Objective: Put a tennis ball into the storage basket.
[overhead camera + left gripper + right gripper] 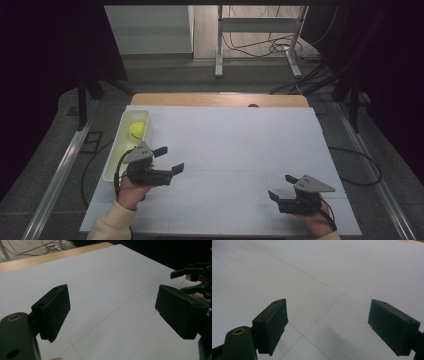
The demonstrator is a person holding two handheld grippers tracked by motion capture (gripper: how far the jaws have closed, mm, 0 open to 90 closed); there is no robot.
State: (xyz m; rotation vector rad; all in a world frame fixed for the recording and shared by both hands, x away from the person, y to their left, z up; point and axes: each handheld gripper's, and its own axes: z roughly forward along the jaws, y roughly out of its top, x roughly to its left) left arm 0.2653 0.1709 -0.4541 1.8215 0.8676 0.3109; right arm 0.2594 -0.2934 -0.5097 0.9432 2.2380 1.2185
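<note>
I had both tools low over the white table [230,145], and neither one carried anything. My left gripper [170,159] sat just beside the long white tray [111,165] at the table's left edge, its jaws spread wide and aimed out across the sheet rather than at the tray. In the left gripper view those two black pads [53,311] framed nothing but bare white surface, with my other tool small in the far corner. My right gripper [281,187] rested near the front right of the table, jaws parted just as wide, and the right gripper view gave me only the faint grid lines between them. The yellow ball [137,130] lay inside the tray, towards its far end, apart from my left jaws and a little beyond them. I judged this as the very start of a pick: hands placed, nothing reached for yet. The next move, as I read it, called for swinging the left tool round towards the tray, lifting it over the near wall, and coming down with the jaws either side of the ball. A round ball could roll off along the tray if one pad touched first, so I wanted a centred, level close.
</note>
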